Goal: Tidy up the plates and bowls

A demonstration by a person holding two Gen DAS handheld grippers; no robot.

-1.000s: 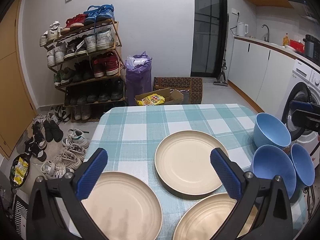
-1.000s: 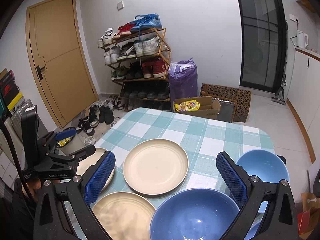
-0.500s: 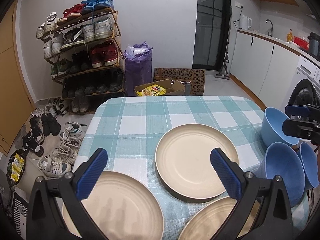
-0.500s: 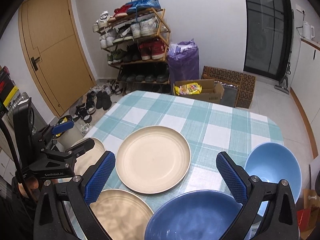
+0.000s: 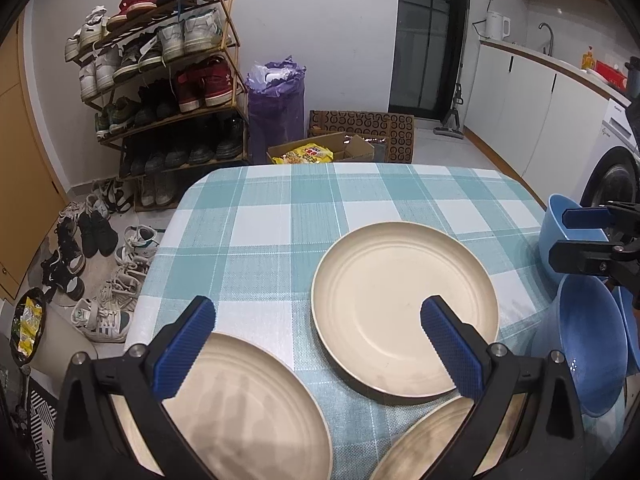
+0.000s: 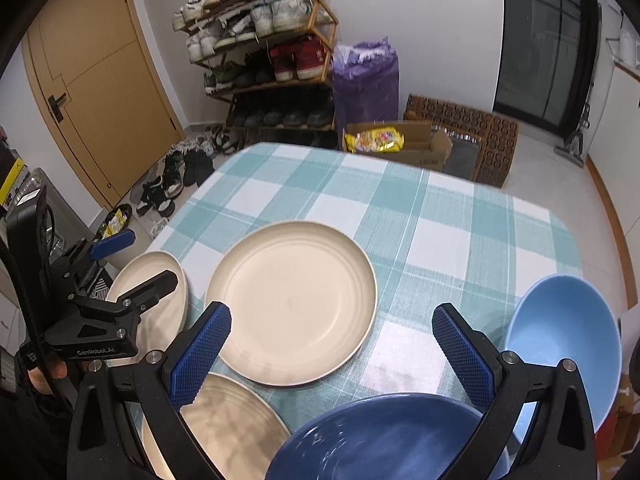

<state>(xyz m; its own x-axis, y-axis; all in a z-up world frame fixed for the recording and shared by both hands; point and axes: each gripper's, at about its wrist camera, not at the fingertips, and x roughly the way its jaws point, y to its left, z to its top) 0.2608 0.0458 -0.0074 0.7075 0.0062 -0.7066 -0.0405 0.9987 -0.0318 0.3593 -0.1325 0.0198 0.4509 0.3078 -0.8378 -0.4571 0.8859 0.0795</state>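
Left gripper (image 5: 316, 340) and right gripper (image 6: 330, 350) hovering, fingers spread, empty. Risk: thin plate (image 5: 404, 308) rim slipping from pinch, bowl (image 6: 560, 344) getting knocked off table edge.

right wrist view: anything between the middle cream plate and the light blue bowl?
Nothing: only bare checked tablecloth separates the middle cream plate from the light blue bowl in the right wrist view.
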